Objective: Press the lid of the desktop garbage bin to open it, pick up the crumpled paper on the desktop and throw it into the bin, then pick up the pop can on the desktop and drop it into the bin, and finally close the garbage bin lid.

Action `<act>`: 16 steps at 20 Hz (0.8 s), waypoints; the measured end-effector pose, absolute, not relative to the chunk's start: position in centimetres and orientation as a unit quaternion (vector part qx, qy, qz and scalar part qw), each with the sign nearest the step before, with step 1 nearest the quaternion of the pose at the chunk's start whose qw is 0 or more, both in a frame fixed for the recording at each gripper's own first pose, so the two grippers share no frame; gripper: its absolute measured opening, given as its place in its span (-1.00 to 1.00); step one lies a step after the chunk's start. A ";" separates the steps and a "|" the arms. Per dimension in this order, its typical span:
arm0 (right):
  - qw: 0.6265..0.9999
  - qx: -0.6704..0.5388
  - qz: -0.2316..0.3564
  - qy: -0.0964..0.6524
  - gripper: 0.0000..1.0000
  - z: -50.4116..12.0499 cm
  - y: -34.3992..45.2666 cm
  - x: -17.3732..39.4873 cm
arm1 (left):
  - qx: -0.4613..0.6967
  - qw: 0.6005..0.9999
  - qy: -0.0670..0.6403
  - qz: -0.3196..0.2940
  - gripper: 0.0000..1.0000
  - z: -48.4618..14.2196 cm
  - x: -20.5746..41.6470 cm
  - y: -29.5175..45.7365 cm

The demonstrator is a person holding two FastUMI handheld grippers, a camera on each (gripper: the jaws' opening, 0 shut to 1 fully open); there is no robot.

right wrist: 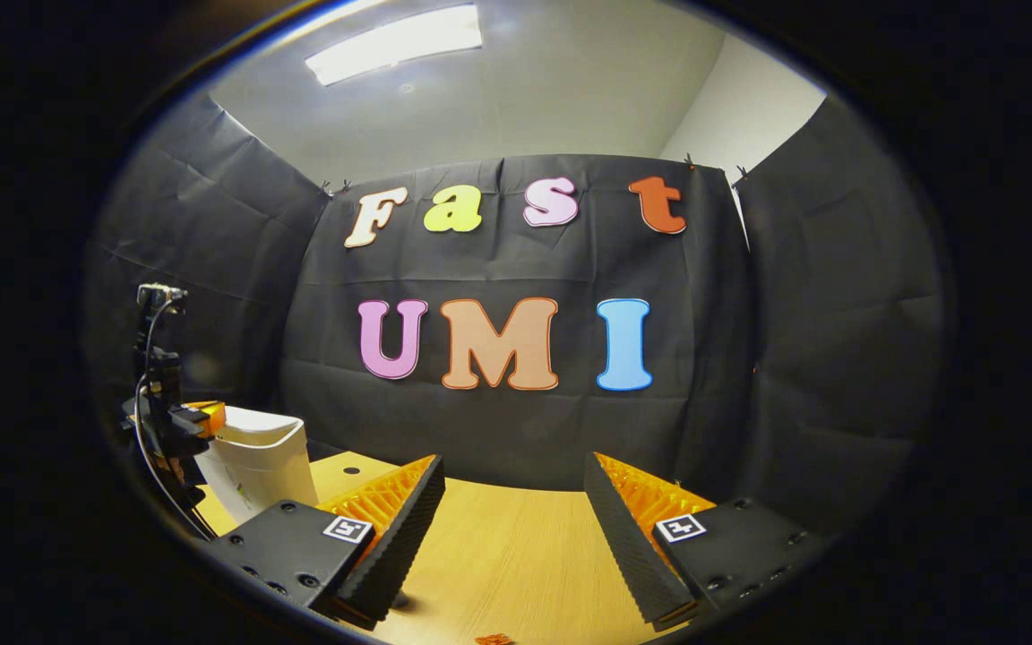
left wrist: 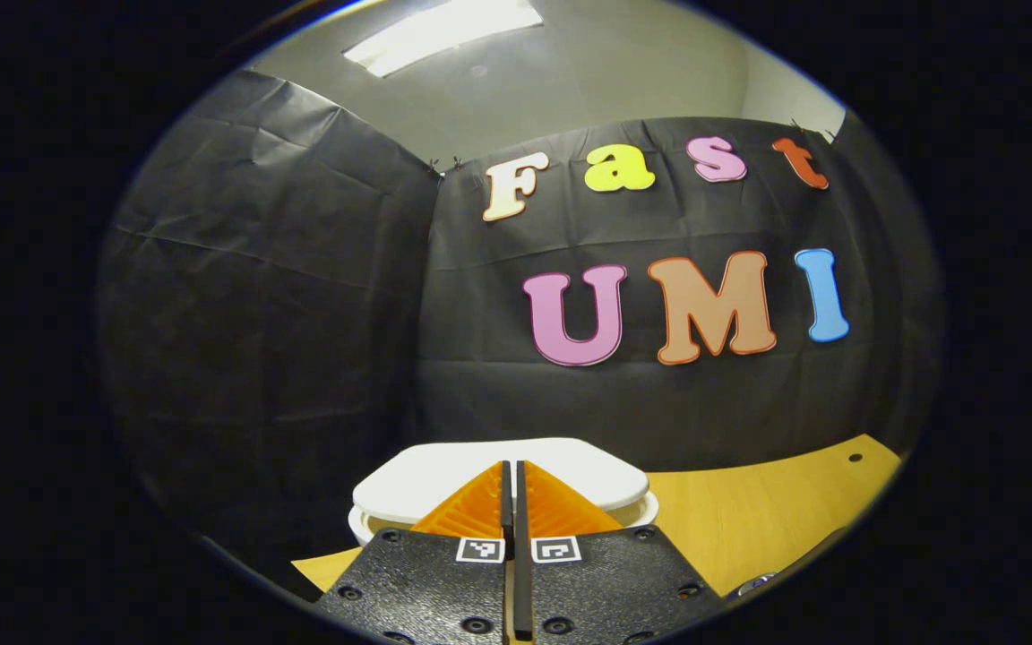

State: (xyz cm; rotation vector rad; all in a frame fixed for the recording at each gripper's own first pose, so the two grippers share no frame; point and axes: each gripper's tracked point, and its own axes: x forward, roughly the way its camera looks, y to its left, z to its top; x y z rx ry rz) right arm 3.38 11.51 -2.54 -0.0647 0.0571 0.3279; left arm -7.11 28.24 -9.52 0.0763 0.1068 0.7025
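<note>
Left tongs [left wrist: 512, 488] pressed together, nothing between them, tips lying over the near edge of the bin lid [left wrist: 561, 466] — contact with the lid not certain from this angle. Right tongs [right wrist: 509, 528] spread wide, holding nothing, poised above bare table [right wrist: 516, 546]. Bin [right wrist: 261, 466] seen at the far left in the right gripper view, white, standing on the table with the left tongs at its top. Lid flat and apparently down. Crumpled paper and pop can not located. Judged to be either the opening press or the closing one; cannot be settled from this moment. Next move calls for a firm downward push on the lid, then withdrawal clear of it.
</note>
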 end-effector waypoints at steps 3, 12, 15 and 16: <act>0.986 -0.031 0.163 0.033 0.97 -2.7 11.2 3.7 | 0.030 0.947 0.016 0.320 -1.00 -6.3 -6.3 26.6; 0.982 -0.036 0.171 0.064 1.00 -5.7 11.8 4.6 | -0.002 0.987 -0.012 0.162 0.17 -2.8 -3.2 15.2; 0.978 -0.050 0.180 0.097 0.97 -8.8 12.5 5.1 | 0.007 0.990 -0.021 0.139 0.55 -1.7 -3.5 12.9; 0.975 -0.057 0.182 0.110 0.97 -10.1 12.6 5.2 | 0.009 0.990 -0.025 0.135 0.70 -1.2 -3.7 12.4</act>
